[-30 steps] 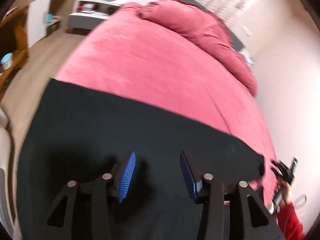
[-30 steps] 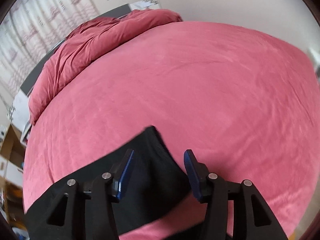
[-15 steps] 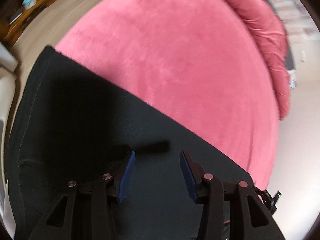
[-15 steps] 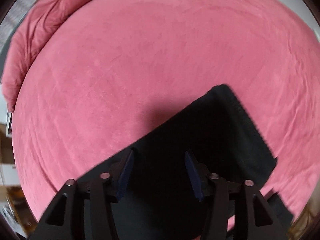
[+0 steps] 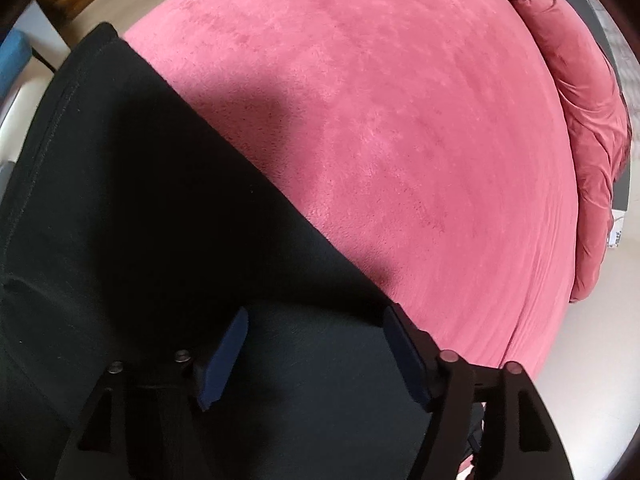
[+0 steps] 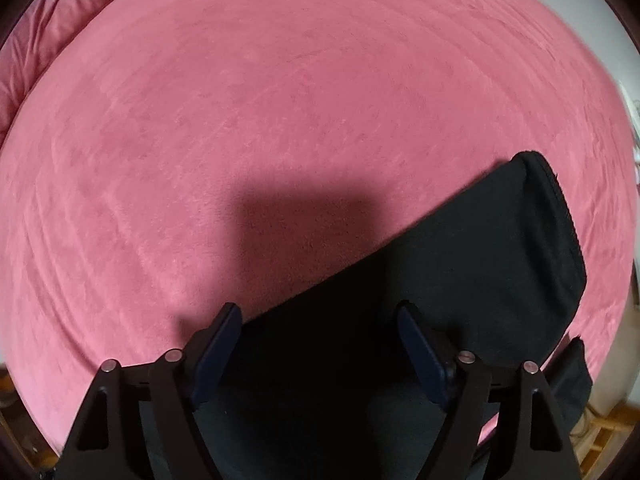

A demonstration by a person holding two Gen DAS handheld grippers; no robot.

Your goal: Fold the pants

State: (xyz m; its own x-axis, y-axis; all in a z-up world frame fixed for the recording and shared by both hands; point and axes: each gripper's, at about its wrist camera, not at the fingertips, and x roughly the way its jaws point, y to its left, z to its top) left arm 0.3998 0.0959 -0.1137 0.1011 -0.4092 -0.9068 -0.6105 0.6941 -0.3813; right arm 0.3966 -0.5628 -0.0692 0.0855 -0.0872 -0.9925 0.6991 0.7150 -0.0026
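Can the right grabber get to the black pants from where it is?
Probably yes. The right gripper hangs open right over the black pants on the pink bed cover, jaws just widened, nothing between them or in the way.

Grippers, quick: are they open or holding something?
Left gripper: open, just widened, over the black pants.
Right gripper: open, just widened, holding nothing.

Black pants (image 6: 460, 264), pink bedspread (image 6: 280, 100), open tongs (image 6: 316, 316)

Open pink bedspread (image 6: 280, 120) ahead of both claws, black pants (image 5: 140, 220) spread directly beneath them, bunched duvet (image 5: 592, 128) banked far ahead-right of the left claw
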